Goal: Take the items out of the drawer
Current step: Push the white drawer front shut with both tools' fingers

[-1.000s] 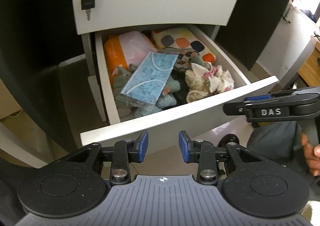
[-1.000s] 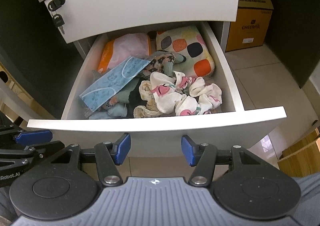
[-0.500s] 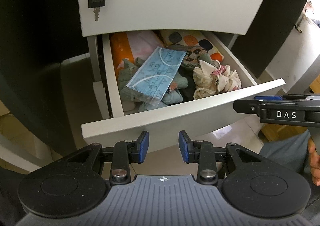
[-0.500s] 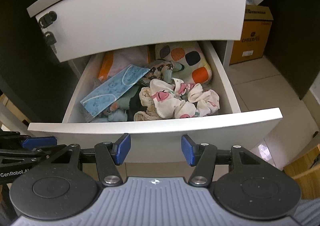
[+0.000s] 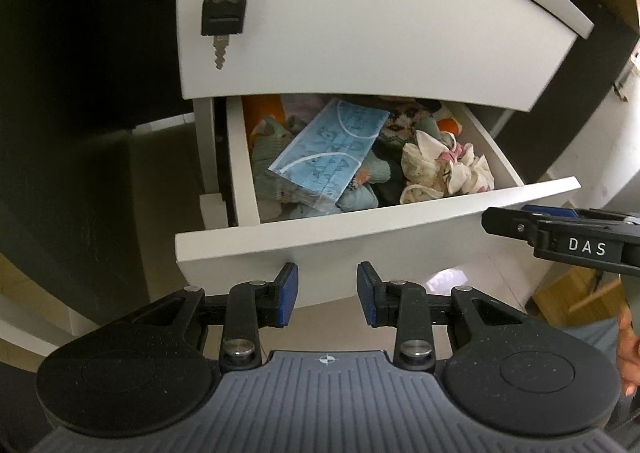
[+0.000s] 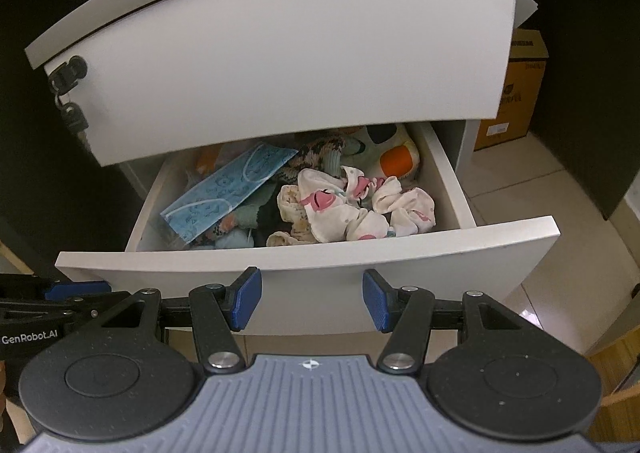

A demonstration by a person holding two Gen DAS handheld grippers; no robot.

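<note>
A black key (image 5: 222, 21) hangs from the lock of the closed upper white drawer front (image 5: 360, 21). Below it the pulled-out white drawer (image 6: 304, 253) holds, from left to right, a light blue printed face mask (image 6: 228, 189) lying flat on grey-green knitted socks (image 5: 272, 157), then a crumpled white cloth with pink print (image 6: 352, 205), with a dotted cream pouch (image 6: 392, 153) behind it. The left gripper (image 5: 327, 289) hangs in front of the drawer's front panel, jaws spread and empty; the right gripper (image 6: 312, 299) likewise, jaws wide apart, holding nothing.
</note>
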